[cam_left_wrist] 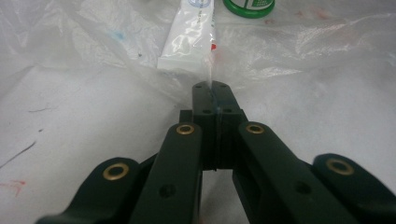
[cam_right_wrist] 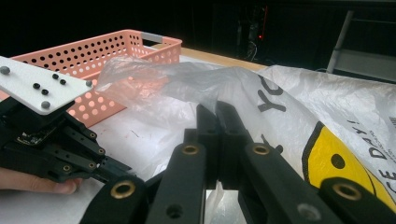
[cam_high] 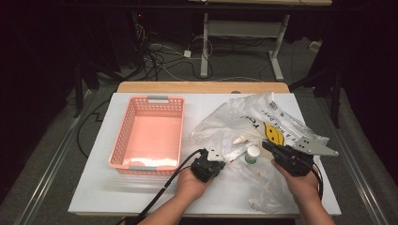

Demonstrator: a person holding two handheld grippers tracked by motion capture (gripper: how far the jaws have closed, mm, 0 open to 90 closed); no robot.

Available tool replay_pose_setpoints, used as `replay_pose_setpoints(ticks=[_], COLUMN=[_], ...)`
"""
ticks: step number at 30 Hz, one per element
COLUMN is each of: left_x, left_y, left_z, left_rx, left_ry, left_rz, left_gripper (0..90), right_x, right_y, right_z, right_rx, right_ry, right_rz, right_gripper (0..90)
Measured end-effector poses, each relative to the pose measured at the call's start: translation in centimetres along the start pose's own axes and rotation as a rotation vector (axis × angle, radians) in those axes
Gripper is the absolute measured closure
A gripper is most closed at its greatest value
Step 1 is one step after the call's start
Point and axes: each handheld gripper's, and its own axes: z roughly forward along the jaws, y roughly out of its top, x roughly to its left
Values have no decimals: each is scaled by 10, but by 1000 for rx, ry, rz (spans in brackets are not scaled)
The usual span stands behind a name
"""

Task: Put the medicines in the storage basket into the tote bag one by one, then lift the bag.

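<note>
Bag (cam_high: 253, 119) of thin plastic lies on the white table (cam_high: 94, 183), and both claws pinch it. The bag is see-through, with black letters and a yellow smiley face (cam_high: 273, 134) on it.

The left gripper (cam_high: 219, 158) has its jaws pressed tight together. In the left gripper view a thin fold of the bag (cam_left_wrist: 211, 77) is caught right at the tips of this claw (cam_left_wrist: 211, 89). Just past the tips, inside the bag, lies a white tube (cam_left_wrist: 189, 35). A little farther on is a small bottle with a green ring (cam_left_wrist: 248, 5). In the high view that bottle (cam_high: 252, 154) sits between the two claws.

The right gripper (cam_high: 268, 146) has its jaws squeezed shut too. In the right gripper view the bag (cam_right_wrist: 289, 98) bunches up around the tips of this claw (cam_right_wrist: 215, 112), and a bit of plastic pokes out low down between the jaws. The smiley face (cam_right_wrist: 345, 168) is on the bag just beside this claw. The left gripper (cam_right_wrist: 56, 144) shows off to one side in that view, held by a hand (cam_right_wrist: 37, 184).

Beyond the left gripper stands a pink basket (cam_high: 123, 136) with holes in its walls. It is apart from the bag.
</note>
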Motion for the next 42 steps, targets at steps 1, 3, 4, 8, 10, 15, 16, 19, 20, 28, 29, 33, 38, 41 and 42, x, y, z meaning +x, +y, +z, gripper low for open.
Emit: replay_pose_setpoints(ticks=[1, 3, 4, 8, 10, 15, 16, 19, 20, 28, 29, 33, 38, 41, 42], left_x=[-1, -1, 0, 0, -2, -3, -2, -3, -3, -8, -9, -11, -9, -6, -6], left_y=[0, -2, -3, -7, -8, -8, -8, -8, -8, -5, -5, -3, 1, 1, 1], left_z=[-1, -3, -5, -11, -13, -21, -23, -28, -29, -41, -42, -48, -56, -60, -61], left_rx=[-4, -33, -52, -117, -143, -193, -202, -226, -234, -282, -288, -311, -355, -375, -379], left_ry=[6, 11, 11, 12, 25, 56, 58, 58, 58, 70, 73, 83, 95, 105, 107], left_rz=[6, 5, 1, -2, 18, 53, 55, 55, 54, 64, 63, 74, 76, 67, 65], left_gripper=[885, 885, 884, 884, 884, 884, 884, 884, 884, 884, 884, 884, 884, 884, 884], right_x=[0, 0, 0, -2, -2, -1, -1, -1, 0, 4, 4, 4, 4, 4, 5], right_y=[0, 0, -1, -1, -1, -1, -1, -1, -1, 0, 0, 1, 1, 3, 3], right_z=[0, 0, 0, 0, 0, 2, 3, 4, 5, 8, 8, 7, 7, 7, 7], right_rx=[0, 1, 2, -1, -3, -1, -1, 1, 3, 4, 3, -2, -8, -13, -16], right_ry=[1, 1, 1, 2, 4, 6, 7, 9, 11, 13, 16, 15, 8, 6, 5], right_rz=[1, 3, 3, 1, 4, 6, 7, 7, 9, 0, 0, 0, 3, 2, 4], right_gripper=[900, 900, 900, 900, 900, 900, 900, 900, 900, 900, 900, 900, 900, 900, 900])
